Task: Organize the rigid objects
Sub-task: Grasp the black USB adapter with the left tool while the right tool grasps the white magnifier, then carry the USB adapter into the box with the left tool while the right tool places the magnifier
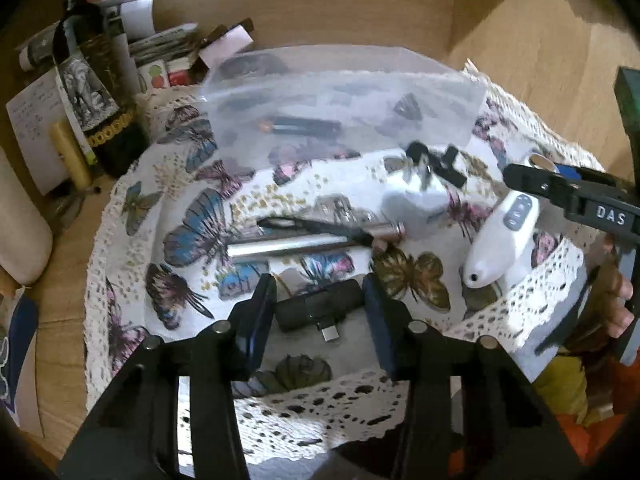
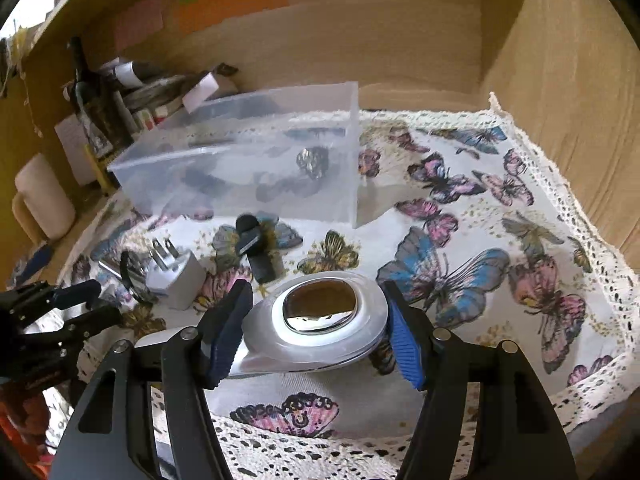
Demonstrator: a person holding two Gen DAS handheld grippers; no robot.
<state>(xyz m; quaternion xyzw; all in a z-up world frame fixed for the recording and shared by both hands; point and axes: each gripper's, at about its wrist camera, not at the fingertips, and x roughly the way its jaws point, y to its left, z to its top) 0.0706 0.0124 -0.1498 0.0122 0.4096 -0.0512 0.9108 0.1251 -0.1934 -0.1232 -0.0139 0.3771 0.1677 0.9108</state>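
Translucent plastic storage box [image 2: 248, 160] sits at the back of your butterfly-print lace-edged cloth [image 2: 500, 264], dark items blurred inside. Your right gripper [image 2: 316, 332], lettered "DAS", pinches the white handheld device with grey buttons [image 1: 496, 240]. Your left gripper [image 1: 320, 312] is spread around the small black USB adapter [image 1: 316, 308]. White wall-plug charger [image 2: 178, 280] lies between.

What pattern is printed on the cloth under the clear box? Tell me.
Butterflies in blue, pink and olive on the white, lace-edged cloth; the right wrist view shows it best.
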